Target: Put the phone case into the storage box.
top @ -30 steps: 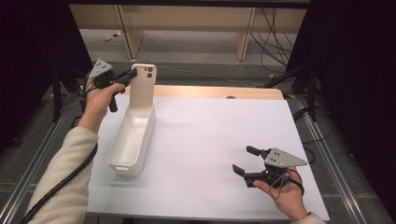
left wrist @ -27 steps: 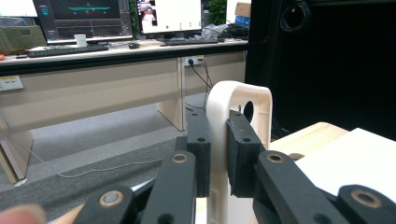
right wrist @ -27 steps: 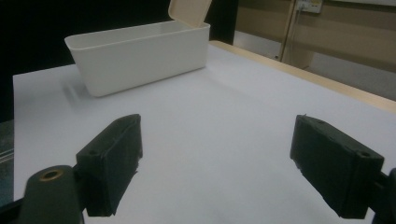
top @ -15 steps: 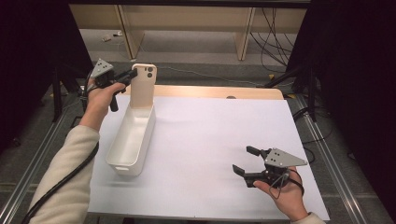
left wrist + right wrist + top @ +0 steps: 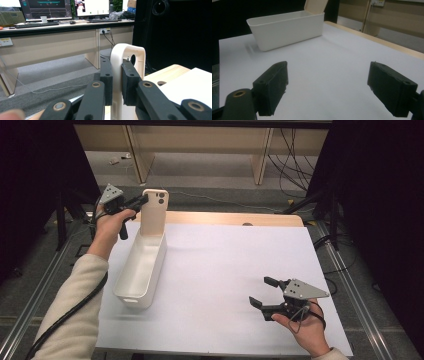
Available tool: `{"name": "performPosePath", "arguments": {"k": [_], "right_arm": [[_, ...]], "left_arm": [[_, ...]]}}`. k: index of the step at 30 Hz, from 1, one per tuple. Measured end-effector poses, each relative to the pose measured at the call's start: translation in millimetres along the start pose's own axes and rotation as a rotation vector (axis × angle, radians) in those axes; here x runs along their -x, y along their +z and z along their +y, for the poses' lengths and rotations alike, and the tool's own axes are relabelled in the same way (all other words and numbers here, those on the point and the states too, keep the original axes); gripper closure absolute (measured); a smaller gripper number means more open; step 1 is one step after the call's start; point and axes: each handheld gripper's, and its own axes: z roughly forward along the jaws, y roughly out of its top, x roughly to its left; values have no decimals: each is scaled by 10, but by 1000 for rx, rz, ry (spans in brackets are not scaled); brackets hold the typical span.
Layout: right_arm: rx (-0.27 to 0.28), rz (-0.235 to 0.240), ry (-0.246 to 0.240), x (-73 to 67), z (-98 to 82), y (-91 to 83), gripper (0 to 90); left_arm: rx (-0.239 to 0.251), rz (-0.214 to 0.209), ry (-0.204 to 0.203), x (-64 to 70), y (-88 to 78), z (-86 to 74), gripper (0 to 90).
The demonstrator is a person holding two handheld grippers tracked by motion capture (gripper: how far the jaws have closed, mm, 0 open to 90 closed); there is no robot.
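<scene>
A cream phone case stands upright at the far end of a long white bin on the left of the table. My left gripper is shut on the case's top edge beside its camera cutout. In the left gripper view the two black pads press on either side of the case. My right gripper rests low over the white table sheet at the near right, open, with nothing between its pads. From there the bin and the case's lower part lie far ahead.
A white sheet covers the table, with a wooden strip along its far edge. Desks, monitors and cables stand beyond the table. Dark curtains flank both sides.
</scene>
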Motion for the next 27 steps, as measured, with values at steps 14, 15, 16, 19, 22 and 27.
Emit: {"name": "performPosePath", "arguments": {"k": [14, 15, 16, 19, 22, 27], "right_arm": [[-22, 4, 21, -14, -4, -5, 180], [-12, 1, 8, -4, -5, -2, 180], [-11, 1, 6, -2, -6, -3, 180], [1, 0, 0, 1, -6, -1, 180], [-3, 2, 0, 3, -6, -2, 180], [-2, 3, -1, 5, -5, -2, 180]], "left_arm": [[-16, 7, -15, -34, 36, -84, 810], [-14, 6, -15, -37, 38, -89, 810], [-15, 7, -8, -45, 39, -93, 810], [-21, 7, -10, -45, 44, -109, 810], [-19, 7, -12, -44, 46, -109, 810], [-21, 6, -7, -44, 54, -108, 810]]}}
